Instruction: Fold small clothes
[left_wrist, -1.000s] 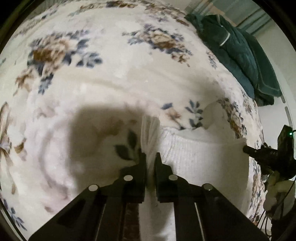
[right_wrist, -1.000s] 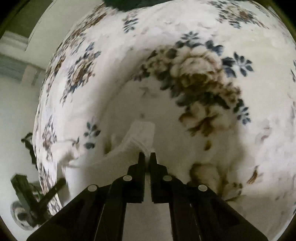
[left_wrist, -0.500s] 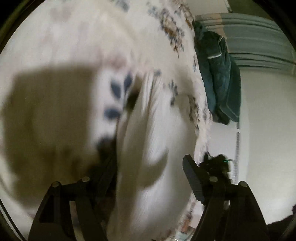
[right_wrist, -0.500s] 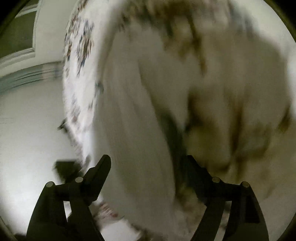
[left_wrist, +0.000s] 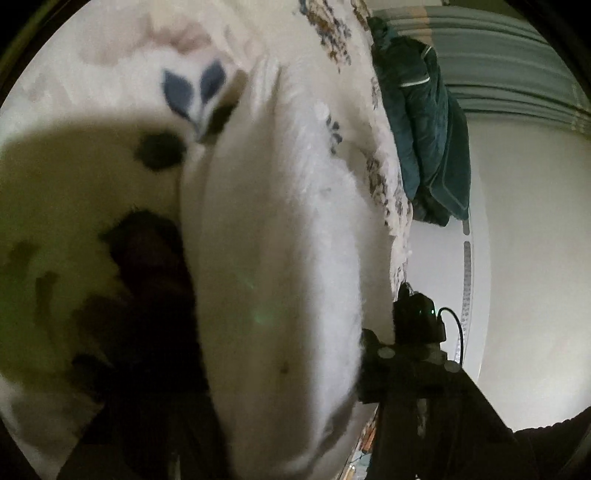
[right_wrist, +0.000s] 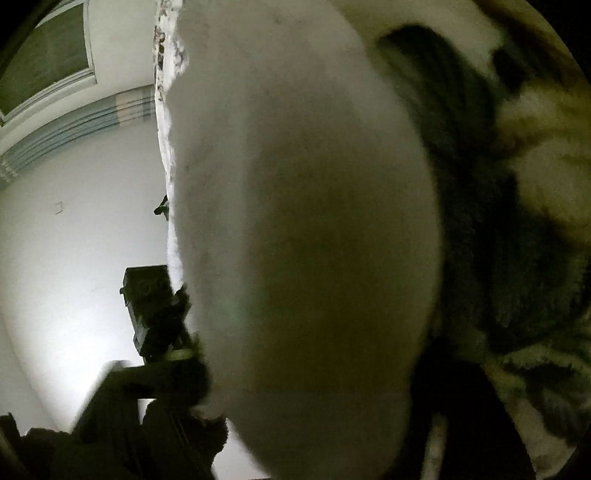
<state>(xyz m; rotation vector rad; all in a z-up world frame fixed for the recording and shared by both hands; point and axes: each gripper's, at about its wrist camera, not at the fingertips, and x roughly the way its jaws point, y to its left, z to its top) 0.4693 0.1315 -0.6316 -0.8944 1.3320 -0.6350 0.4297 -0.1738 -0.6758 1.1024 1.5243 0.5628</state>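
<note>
The floral bed cover (left_wrist: 110, 66) fills the background of both views, largely in shadow. A white garment (left_wrist: 280, 258) lies on it and bulges close to both lenses, blurred, swallowing most of each frame. A dark green garment (left_wrist: 424, 129) lies at the bed's far edge. The left claw (left_wrist: 280, 387) straddles the white cloth with fingers spread wide, its left finger lost in shadow. The right claw (right_wrist: 314, 387) is likewise spread, both fingers dim.
</note>
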